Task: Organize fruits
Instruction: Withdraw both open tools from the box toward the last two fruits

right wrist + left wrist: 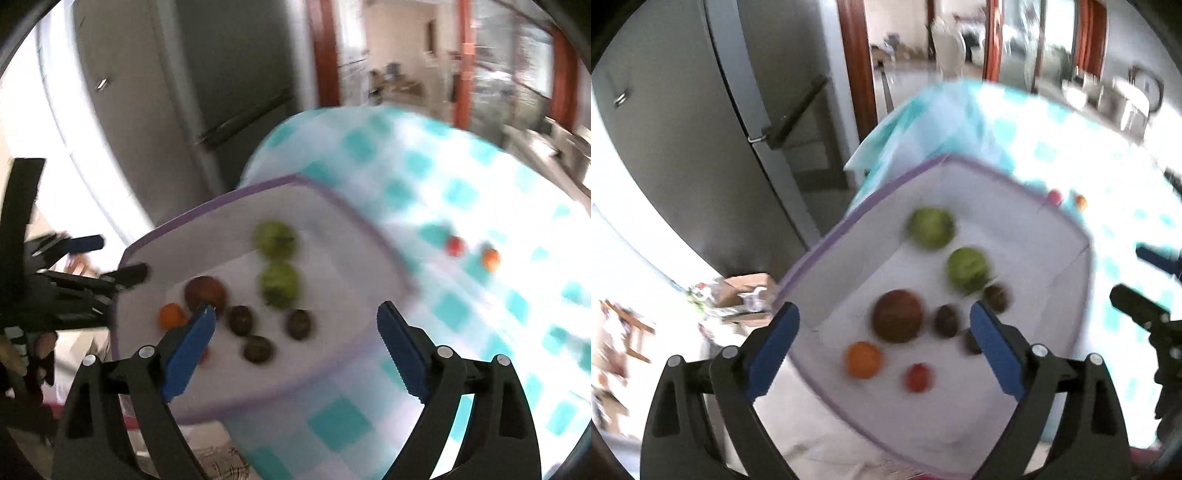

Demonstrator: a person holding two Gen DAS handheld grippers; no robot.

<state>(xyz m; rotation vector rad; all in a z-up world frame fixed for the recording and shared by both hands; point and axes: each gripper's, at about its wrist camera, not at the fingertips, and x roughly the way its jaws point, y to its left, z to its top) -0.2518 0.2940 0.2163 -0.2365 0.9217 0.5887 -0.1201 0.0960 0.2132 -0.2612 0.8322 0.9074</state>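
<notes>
Jaws of both the left gripper point(884, 334) and right gripper point(295, 334) stand apart and empty above the white bin point(354, 236), which holds most fruits, while a red fruit point(455, 246) and orange fruit point(490, 259) remain on the checkered surface point(461, 177).

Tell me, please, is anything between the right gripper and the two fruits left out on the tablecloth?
Nothing visible: the right gripper hangs open over the bin's edge, and only bare checked tablecloth lies toward the red fruit and orange fruit.
</notes>
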